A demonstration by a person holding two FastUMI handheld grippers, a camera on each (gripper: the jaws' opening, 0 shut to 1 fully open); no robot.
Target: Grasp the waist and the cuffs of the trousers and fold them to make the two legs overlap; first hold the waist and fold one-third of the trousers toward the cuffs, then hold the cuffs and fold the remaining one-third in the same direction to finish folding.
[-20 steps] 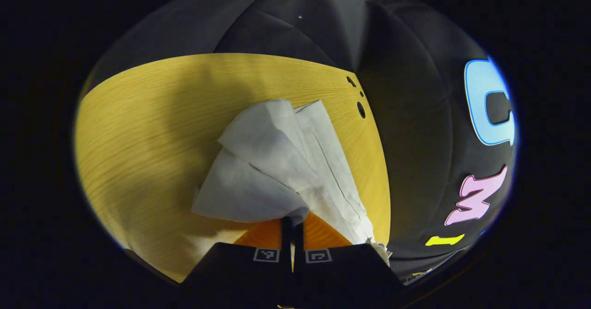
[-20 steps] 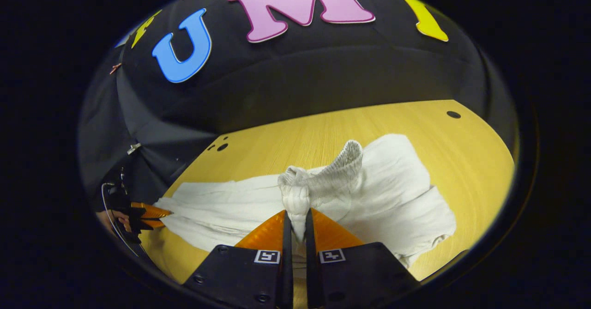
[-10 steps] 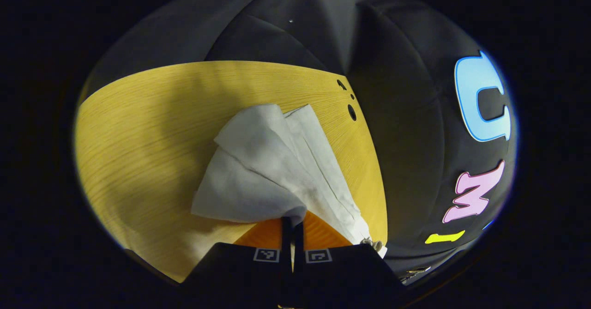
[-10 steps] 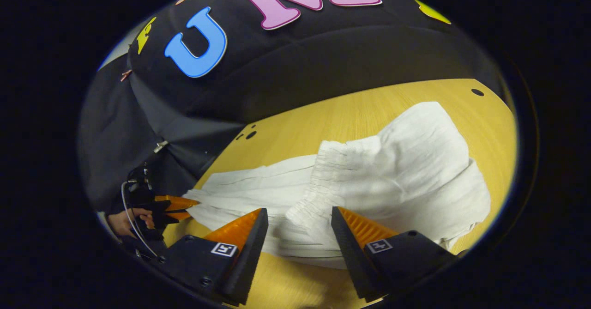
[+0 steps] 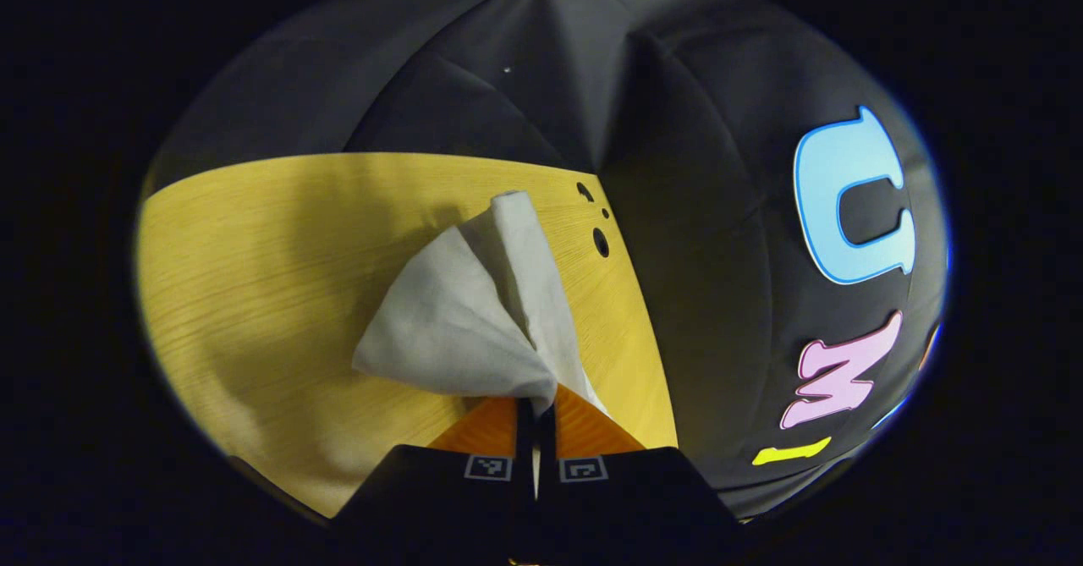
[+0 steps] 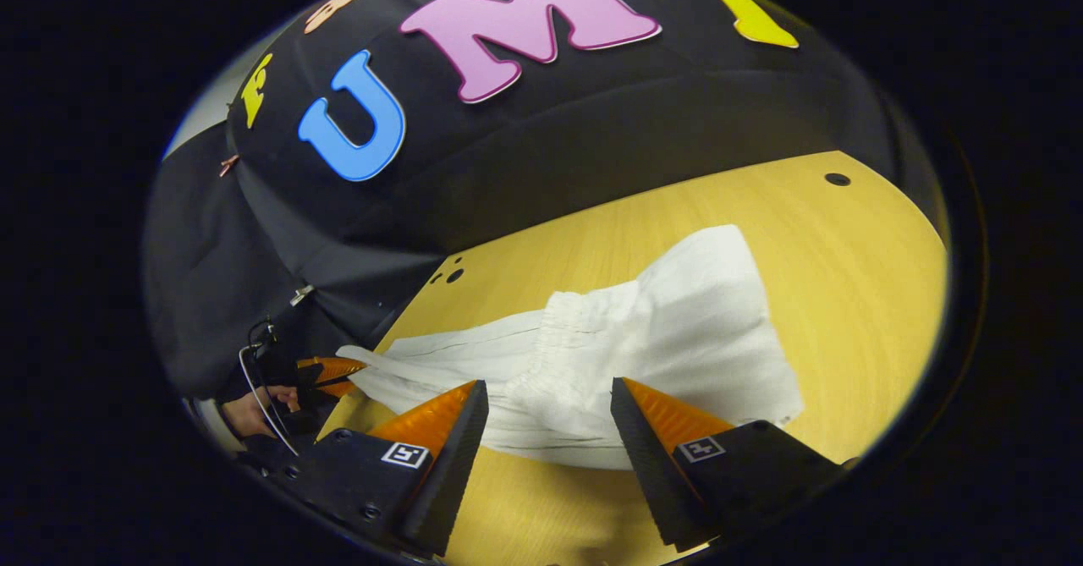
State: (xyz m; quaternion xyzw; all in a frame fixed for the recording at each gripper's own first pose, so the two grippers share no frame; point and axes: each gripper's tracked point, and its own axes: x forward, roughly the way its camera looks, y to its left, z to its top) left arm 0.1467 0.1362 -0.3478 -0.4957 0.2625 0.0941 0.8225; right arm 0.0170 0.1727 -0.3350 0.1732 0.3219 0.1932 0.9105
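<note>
The white trousers (image 6: 643,337) lie on the yellow counter (image 6: 846,278). The left gripper (image 5: 536,409) has its jaws clenched on the cuff end, lifting it; the right gripper (image 6: 548,405) hangs released above the gathered waist (image 6: 563,342)

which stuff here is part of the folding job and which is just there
Part of the job:
- trousers, white, waist folded over
- cuffs
- left gripper, shut on the cuffs
- right gripper, open above the waist

Just there:
- table
- holes in the table
</note>
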